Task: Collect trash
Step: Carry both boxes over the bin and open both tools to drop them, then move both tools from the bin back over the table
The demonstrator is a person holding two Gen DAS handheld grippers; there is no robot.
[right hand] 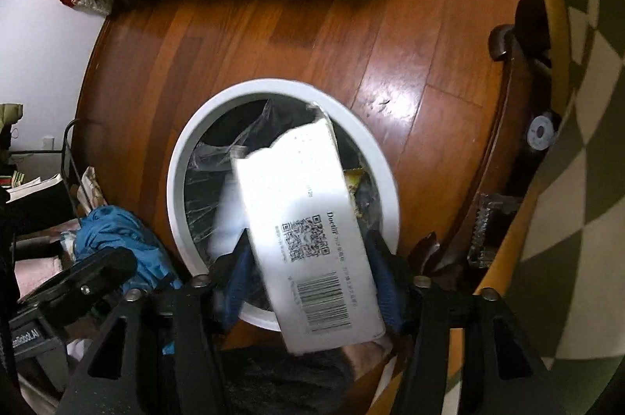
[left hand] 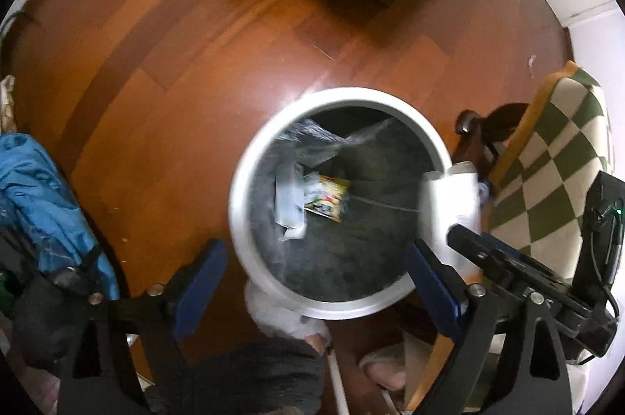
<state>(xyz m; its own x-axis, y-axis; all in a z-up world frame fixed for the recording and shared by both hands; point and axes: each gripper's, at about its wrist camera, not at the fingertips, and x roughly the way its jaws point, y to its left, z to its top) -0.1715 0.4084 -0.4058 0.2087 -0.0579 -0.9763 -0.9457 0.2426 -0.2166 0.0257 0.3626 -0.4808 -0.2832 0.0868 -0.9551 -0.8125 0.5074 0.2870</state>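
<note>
Box (right hand: 308, 231) blurred — hides bin (right hand: 187, 149) contents.

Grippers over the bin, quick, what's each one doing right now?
Left gripper: open, nothing between the fingers, above the white bin.
Right gripper: open, white box between the fingers, grip not clear.

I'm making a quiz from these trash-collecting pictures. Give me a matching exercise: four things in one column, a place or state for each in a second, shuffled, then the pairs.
1. white box
2. yellow wrapper
3. blue cloth
4. left gripper

A. lying inside the bin
B. between the right gripper fingers, above the bin
C. heaped on the floor beside the bin
D. open, nothing between its fingers

Pairs: 1-B, 2-A, 3-C, 4-D
</note>
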